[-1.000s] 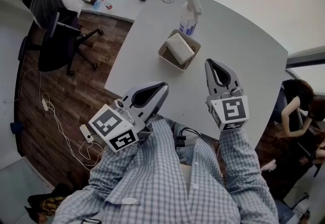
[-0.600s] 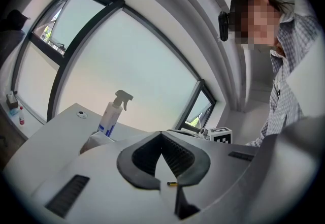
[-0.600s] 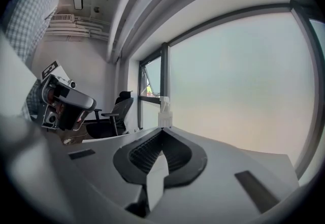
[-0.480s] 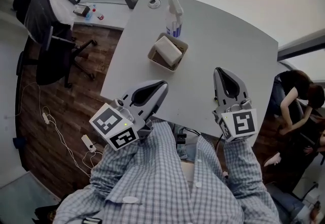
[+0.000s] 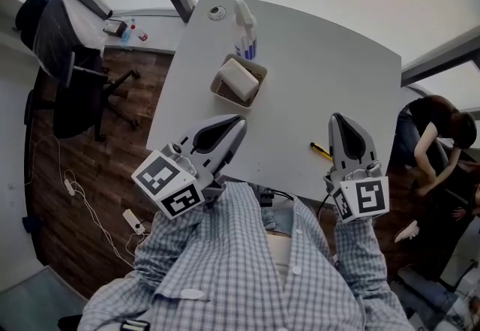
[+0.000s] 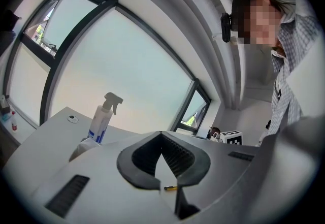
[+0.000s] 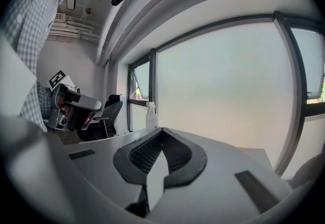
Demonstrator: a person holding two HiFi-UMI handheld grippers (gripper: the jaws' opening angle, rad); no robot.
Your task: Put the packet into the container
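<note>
In the head view a white packet (image 5: pixel 238 77) lies inside the tan container (image 5: pixel 218 89) at the far left of the grey table (image 5: pixel 322 59). My left gripper (image 5: pixel 238 121) hovers over the near edge, short of the container, shut and empty. At the near right edge my right gripper (image 5: pixel 339 118) is also shut with nothing in it. In the left gripper view the jaws (image 6: pixel 161 135) meet at the tip, and the container's white packet (image 6: pixel 84 147) shows at left. The right gripper view shows its jaws (image 7: pixel 162 131) closed on nothing.
A spray bottle (image 5: pixel 244 28) stands just behind the container. A yellow pen (image 5: pixel 321 149) lies beside the right gripper. A round grommet (image 5: pixel 217 13) sits at the far corner. An office chair (image 5: pixel 64 59) stands left of the table, and a person (image 5: pixel 435 134) crouches at right.
My right gripper has drawn back toward the near right edge, uncovering the yellow pen. The left gripper has hardly moved. The packet stays in the container.
</note>
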